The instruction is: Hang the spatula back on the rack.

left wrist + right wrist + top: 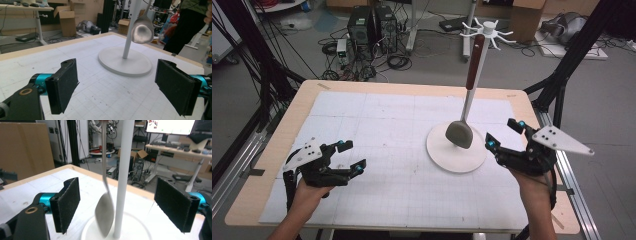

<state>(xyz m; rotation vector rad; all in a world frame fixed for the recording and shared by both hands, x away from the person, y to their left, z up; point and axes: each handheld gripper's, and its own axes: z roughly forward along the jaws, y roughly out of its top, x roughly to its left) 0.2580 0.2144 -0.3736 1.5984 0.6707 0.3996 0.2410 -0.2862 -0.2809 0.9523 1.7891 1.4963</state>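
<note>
My left gripper point(351, 156) sat low at table's point(272, 165) near-left, jaws wide apart, empty. My right gripper point(504, 134) sat just beside white stand point(456, 150), jaws wide apart, empty. Ladle point(460, 132) hung from stand's top hooks, bowl just above round base.

A lab (computer towers point(372, 27), floor cables point(397, 61), cardboard boxes point(66, 21)).
</note>
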